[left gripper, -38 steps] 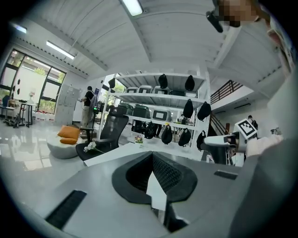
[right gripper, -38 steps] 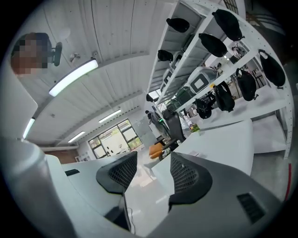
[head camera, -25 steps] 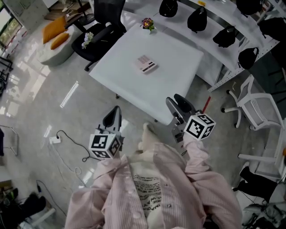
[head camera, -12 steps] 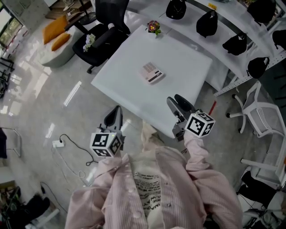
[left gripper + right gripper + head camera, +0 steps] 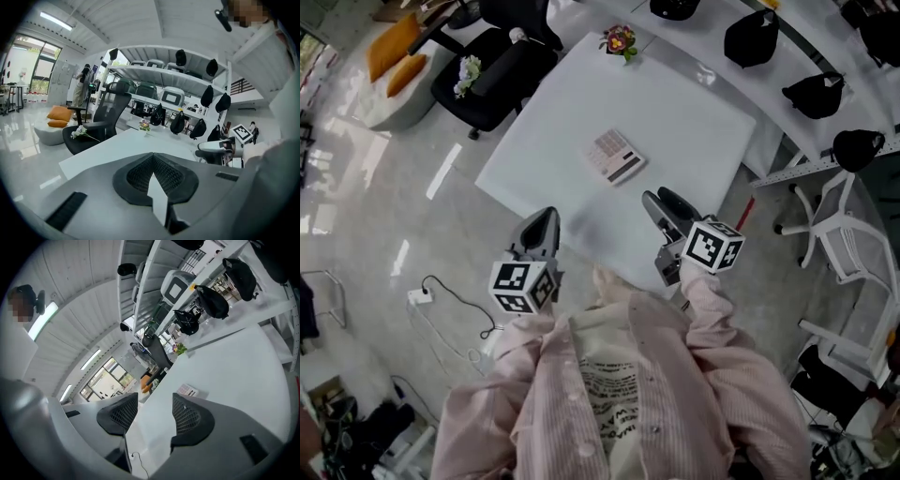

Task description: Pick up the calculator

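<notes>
The right gripper, jaws apart and empty, has advanced over the table edge toward the calculator, so the grasp is still ahead; the left gripper has its jaws together.

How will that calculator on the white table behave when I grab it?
The calculator looks like a thin, rigid slab, so it probably stays stiff and feels light. Lying flat on the smooth table, it may slide rather than tip if nudged, and its low edge leaves little to grip.
</notes>
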A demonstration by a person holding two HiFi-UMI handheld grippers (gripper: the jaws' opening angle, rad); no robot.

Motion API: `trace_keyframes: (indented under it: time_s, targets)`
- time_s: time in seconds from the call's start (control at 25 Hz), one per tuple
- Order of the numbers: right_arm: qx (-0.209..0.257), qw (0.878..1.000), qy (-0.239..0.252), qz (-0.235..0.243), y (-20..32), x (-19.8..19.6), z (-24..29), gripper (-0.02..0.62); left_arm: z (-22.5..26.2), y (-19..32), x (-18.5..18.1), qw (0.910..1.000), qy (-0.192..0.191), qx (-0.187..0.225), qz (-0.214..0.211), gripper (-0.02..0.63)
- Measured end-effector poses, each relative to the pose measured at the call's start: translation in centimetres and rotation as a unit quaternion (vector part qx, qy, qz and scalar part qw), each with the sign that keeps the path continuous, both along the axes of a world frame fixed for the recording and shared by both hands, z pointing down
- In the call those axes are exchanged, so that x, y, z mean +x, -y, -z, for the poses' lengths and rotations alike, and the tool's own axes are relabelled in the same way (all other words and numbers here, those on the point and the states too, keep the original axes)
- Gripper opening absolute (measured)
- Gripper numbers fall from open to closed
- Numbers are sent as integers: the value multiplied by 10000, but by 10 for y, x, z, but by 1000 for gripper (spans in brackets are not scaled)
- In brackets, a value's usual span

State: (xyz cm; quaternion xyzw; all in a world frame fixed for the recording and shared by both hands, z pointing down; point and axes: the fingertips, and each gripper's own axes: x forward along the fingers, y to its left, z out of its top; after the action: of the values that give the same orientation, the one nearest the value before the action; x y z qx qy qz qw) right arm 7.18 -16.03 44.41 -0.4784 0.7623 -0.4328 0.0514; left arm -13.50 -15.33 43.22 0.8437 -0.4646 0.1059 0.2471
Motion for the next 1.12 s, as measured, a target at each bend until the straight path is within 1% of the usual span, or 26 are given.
trace_keyframes:
  time_s: [0.28, 0.44, 0.72, 1.12]
  targets:
    - [-527, 9982, 288, -90, 32, -1, -36, 199, -28, 36, 12, 9992, 39, -369, -156, 0]
    - [-741, 9965, 292, -242, 50, 4, -59, 199, -49, 54, 20, 9979, 81, -588, -250, 0]
    - [-1256, 9898, 508, -434, 61, 4, -103, 199, -87, 69, 29, 9942, 118, -1019, -310, 0]
    - [-1759, 9800, 808, -465, 72, -9, -142, 199, -116, 84, 39, 9910, 137, -1289, -328, 0]
